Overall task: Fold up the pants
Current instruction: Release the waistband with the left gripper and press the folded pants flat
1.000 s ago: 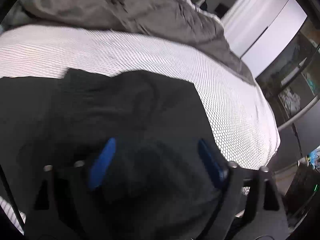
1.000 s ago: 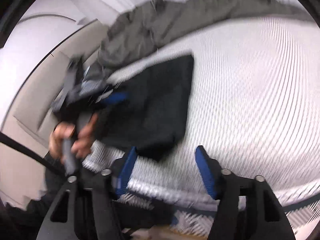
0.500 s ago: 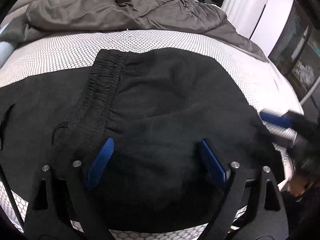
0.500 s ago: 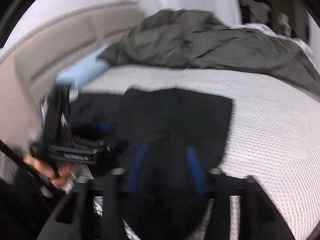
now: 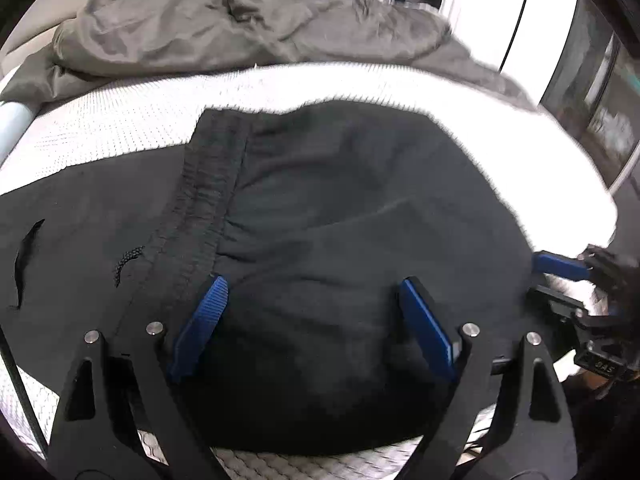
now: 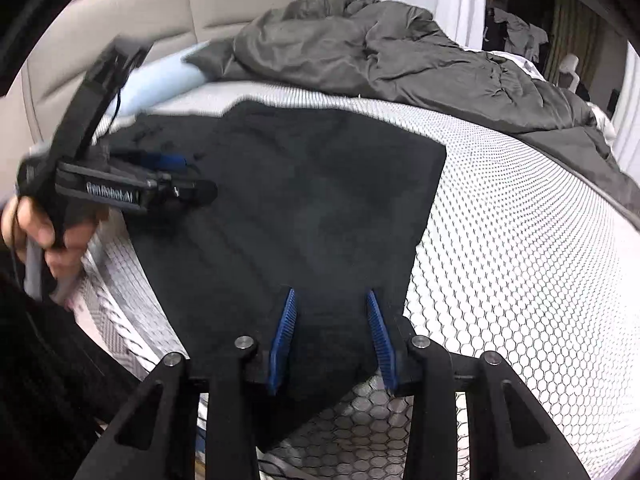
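The black pants [image 5: 340,216] lie folded on the bed [image 6: 520,208], their elastic waistband [image 5: 208,200] running across the upper layer. The left tool [image 5: 312,312] hovers over them with its fingers spread wide, gripping nothing. The right tool [image 6: 332,332] sits at the near corner, fingers partly drawn in with cloth between them; whether they pinch it I cannot tell. A rumpled grey duvet [image 6: 380,52] lies beyond.

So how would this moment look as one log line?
stage: folding | item: black fabric pants on white honeycomb mattress | left gripper: open over pants | right gripper: narrowed over hem, grip unclear
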A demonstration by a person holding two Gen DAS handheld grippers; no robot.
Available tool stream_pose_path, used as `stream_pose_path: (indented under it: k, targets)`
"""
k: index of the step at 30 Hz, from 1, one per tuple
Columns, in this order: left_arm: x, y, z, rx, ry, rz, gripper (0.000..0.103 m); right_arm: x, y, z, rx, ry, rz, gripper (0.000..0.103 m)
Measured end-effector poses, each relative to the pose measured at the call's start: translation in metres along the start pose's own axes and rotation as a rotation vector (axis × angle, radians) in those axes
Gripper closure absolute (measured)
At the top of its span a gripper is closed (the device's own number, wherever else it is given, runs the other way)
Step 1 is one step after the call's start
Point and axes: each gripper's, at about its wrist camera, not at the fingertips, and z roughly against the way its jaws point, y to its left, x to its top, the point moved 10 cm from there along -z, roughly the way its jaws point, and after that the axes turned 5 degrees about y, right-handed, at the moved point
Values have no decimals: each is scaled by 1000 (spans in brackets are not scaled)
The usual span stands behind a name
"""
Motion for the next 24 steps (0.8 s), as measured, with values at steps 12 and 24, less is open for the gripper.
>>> stream_pose_path:
  k: [12, 24]
  targets:
    - [-4, 5, -25, 63, 25, -97, 17, 29, 15, -68, -56, 103, 158, 66]
    - [18, 8, 32, -7, -95, -63, 16, 40, -20, -34, -28, -8, 10, 64]
